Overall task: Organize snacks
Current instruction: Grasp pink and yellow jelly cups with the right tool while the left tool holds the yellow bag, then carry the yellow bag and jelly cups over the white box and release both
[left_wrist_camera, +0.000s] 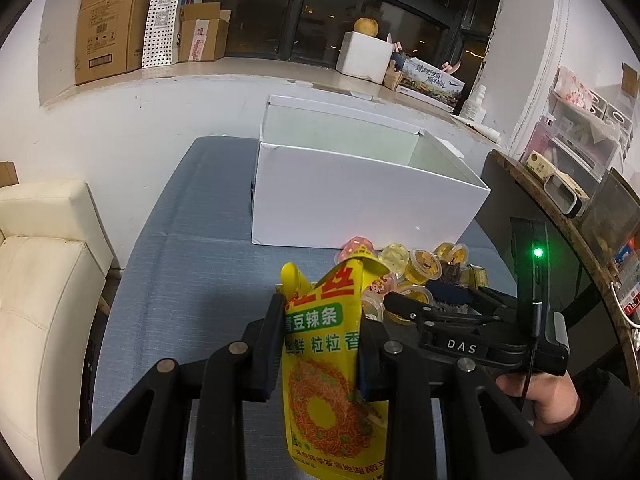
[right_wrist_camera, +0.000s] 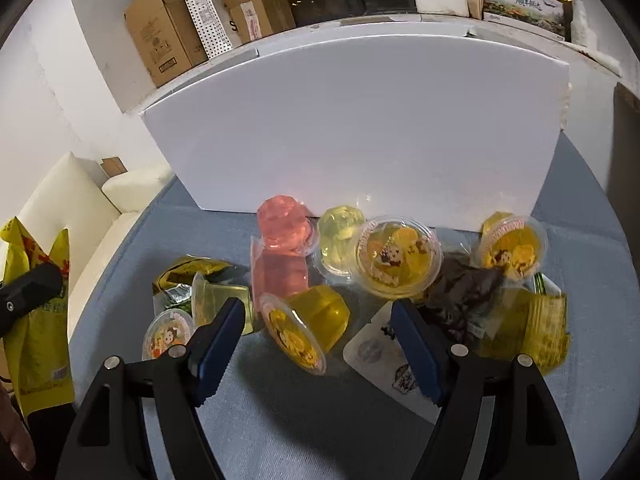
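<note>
My left gripper (left_wrist_camera: 320, 320) is shut on a yellow spicy-strip snack bag (left_wrist_camera: 328, 360) and holds it upright above the blue table, in front of the open white box (left_wrist_camera: 360, 196). The bag also shows at the left edge of the right wrist view (right_wrist_camera: 36, 320). My right gripper (right_wrist_camera: 318, 320) is open, its fingers either side of a yellow jelly cup (right_wrist_camera: 308, 324) lying on its side. Around it lie pink jelly cups (right_wrist_camera: 284, 228), more yellow jelly cups (right_wrist_camera: 400, 256), a dark packet (right_wrist_camera: 460, 292) and a white packet (right_wrist_camera: 384, 360).
The white box's front wall (right_wrist_camera: 360, 128) stands just behind the snack pile. A cream sofa (left_wrist_camera: 40, 280) is left of the table. A dark shelf (left_wrist_camera: 560, 220) with clutter is to the right. Cardboard boxes (left_wrist_camera: 116, 20) sit on the window ledge.
</note>
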A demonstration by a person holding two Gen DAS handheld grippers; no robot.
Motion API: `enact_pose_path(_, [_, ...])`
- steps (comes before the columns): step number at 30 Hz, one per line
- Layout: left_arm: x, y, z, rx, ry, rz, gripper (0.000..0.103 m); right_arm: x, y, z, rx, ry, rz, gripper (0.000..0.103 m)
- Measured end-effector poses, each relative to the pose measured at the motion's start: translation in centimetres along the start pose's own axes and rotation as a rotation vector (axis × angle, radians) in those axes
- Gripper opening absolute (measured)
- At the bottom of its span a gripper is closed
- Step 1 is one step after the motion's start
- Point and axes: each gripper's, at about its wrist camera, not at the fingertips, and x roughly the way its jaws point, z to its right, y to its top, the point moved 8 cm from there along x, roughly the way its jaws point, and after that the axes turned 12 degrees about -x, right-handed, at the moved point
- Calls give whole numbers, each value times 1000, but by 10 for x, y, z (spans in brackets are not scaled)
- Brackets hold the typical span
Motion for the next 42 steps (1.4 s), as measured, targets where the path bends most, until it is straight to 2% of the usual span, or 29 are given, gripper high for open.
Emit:
enact_pose_path(1, [0,0,0,0,0,-1,32,2,1,-1,-1,13,4,76])
enact_pose_path(2, [1,0,0,1,0,-3,33,4,1,-3,4,42,1,60])
enact_pose_path(3, [1,-1,0,2,-1,-3,33,7,0,-4,12,66,-13,50])
enact_pose_path(12, [-1,-1,1,5,-2,2,33,-15,-4,-27,-91,18,-7,50])
enact_pose_path(17, [-1,2,6,17,-8,3,33,-43,2,-21,-70,-5,33,50])
enact_pose_path(20, [-4,13,15,42,-16,15,33,-68,16,-16,-62,-24,93,50])
enact_pose_path(27, [-1,71,50,101,-42,61,33,-118,60,19,-26,-75,219,50])
enact_pose_path(31, [18,117,78,153,-50,75,33,-121,93,47,8,-108,234,50])
enact_pose_path(34, [38,150,94,189,-20,89,33,-114,117,70,50,-119,239,50])
enact_pose_path(38, [70,181,97,169,12,84,35,-93,143,97,91,-144,208,50])
enact_pose_path(39, [78,185,96,161,18,69,42,-88,148,101,91,-148,204,51])
enact_pose_path(40, [88,189,93,151,30,56,63,-85,151,105,98,-148,201,52])
enact_pose_path(41, [94,189,92,151,49,46,78,-82,154,109,115,-142,199,66])
enact_pose_path(42, [102,190,90,162,85,38,103,-79,157,114,146,-130,197,80])
